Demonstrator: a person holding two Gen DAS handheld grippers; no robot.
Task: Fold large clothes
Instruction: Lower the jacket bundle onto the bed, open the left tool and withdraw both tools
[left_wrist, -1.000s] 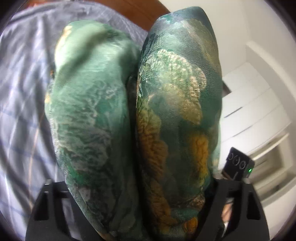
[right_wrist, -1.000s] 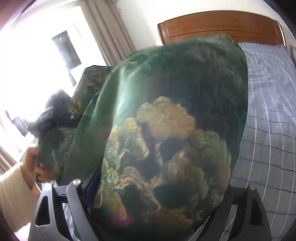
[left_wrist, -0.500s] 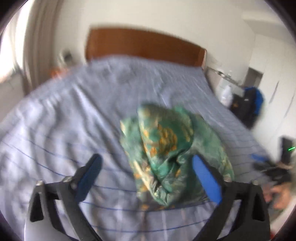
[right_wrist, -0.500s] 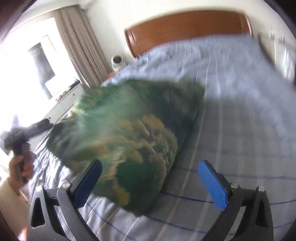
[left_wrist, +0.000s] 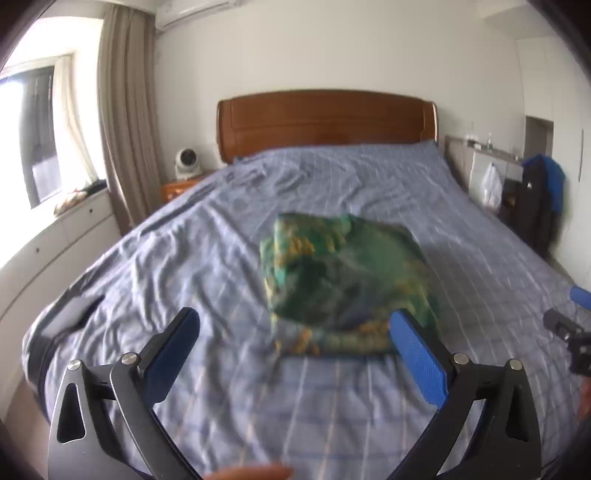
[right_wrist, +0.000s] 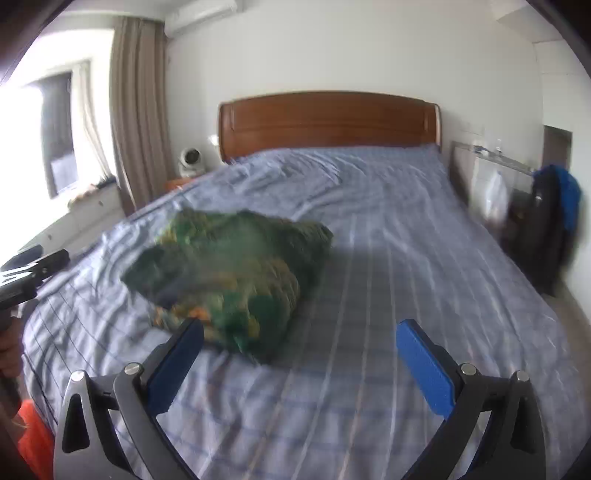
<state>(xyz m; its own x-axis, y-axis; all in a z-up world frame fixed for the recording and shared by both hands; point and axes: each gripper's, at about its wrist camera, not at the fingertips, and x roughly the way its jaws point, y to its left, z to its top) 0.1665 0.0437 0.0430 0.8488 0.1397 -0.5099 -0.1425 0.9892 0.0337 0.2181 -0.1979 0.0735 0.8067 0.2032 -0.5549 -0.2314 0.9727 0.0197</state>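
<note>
A green garment with gold print lies in a loose heap on the blue checked bedspread, near the middle of the bed. My left gripper hangs above the near part of the bed, jaws wide open and empty, the garment beyond its tips. In the right wrist view the same garment lies left of centre. My right gripper is open too, with nothing between its blue pads, its left pad just in front of the heap's near edge.
A wooden headboard stands at the far end. A nightstand with a small white fan and curtains are at the left. A dark bag with blue cloth is at the right. The other gripper shows at each view's edge.
Both grippers were covered by the green garment a second ago. They let it go, it dropped onto the bed, and both pulled back and up with jaws wide.
</note>
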